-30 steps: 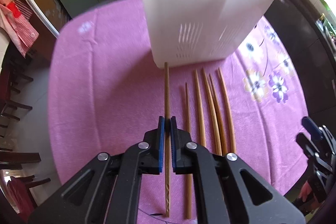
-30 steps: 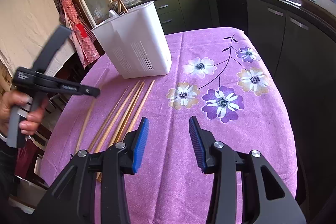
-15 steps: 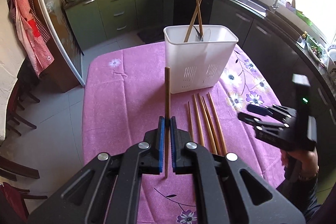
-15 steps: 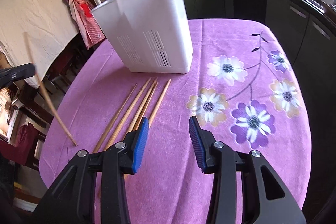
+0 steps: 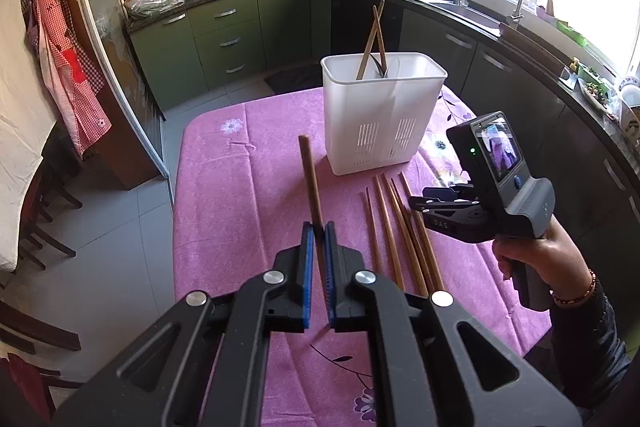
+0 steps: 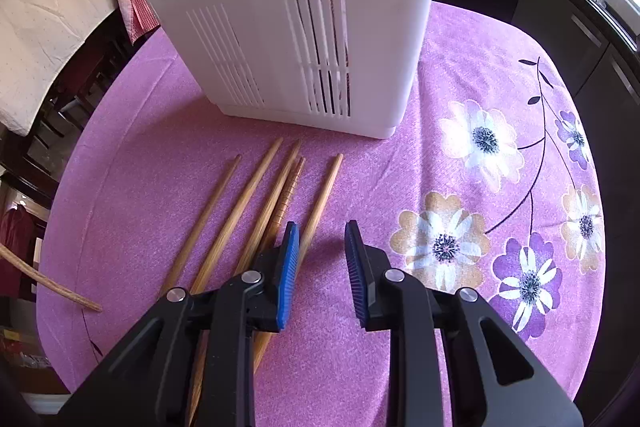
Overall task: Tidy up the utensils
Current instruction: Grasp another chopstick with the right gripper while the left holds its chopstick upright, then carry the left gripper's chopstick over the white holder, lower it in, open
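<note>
Chopsticks [image 6: 256,211] lie before white holder [image 6: 304,27].

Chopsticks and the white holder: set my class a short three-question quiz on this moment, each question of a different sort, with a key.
1. True or false: the left gripper is shut on a chopstick.
2. How many loose chopsticks lie on the purple tablecloth?
3. The white holder contains: A) nothing B) two crossed chopsticks C) a ladle.

Key: 1 true; 2 five; 3 B.
</note>
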A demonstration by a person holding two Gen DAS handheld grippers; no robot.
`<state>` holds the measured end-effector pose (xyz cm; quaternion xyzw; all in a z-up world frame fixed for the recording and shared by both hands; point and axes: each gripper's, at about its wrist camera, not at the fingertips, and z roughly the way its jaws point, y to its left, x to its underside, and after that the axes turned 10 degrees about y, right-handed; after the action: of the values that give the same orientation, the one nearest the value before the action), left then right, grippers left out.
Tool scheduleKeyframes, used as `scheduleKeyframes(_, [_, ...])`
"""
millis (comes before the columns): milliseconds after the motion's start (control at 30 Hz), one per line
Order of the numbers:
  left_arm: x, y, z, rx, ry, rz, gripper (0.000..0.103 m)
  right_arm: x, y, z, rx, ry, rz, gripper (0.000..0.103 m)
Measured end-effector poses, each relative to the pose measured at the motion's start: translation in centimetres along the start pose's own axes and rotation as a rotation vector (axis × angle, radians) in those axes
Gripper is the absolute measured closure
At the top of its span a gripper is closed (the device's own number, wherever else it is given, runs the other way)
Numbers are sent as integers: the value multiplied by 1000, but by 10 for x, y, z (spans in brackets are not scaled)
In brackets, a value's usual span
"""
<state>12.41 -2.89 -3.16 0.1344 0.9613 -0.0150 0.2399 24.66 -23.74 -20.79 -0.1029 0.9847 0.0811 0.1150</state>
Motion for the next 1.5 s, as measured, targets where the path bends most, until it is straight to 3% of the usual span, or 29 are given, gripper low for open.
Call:
scheduleKeyframes(167, [1, 1, -1, 1, -1, 3, 97, -2, 13, 4, 40, 2, -13, 80])
scheduleKeyframes(233, [1, 1, -2, 1, -2, 6, 97, -4, 16, 6, 60, -6, -18, 91])
scheduleKeyframes(433, [1, 2, -3, -3, 0, 9, 97, 2, 12, 3, 17, -33, -4, 97])
scheduleKeyframes(667, [-1, -1, -3, -15, 4, 9, 97, 20, -6, -64, -44, -200, 15, 97])
scheduleKeyframes(833, [-1, -1, -3, -16, 3, 9, 97, 49, -13, -130, -62, -376, 10, 97])
scheduleKeyframes(1033, [-1, -1, -3, -24, 2, 12, 97, 91, -13, -182, -66, -511, -2, 97])
scheduleKeyframes(1233, [2, -4, -5, -33, 0, 17, 97, 118, -8, -198, -52, -555, -11, 97])
scheduleKeyframes(1500, [-6, -9, -7, -14, 24, 27, 98, 119, -11, -195, -64, -562, -3, 97])
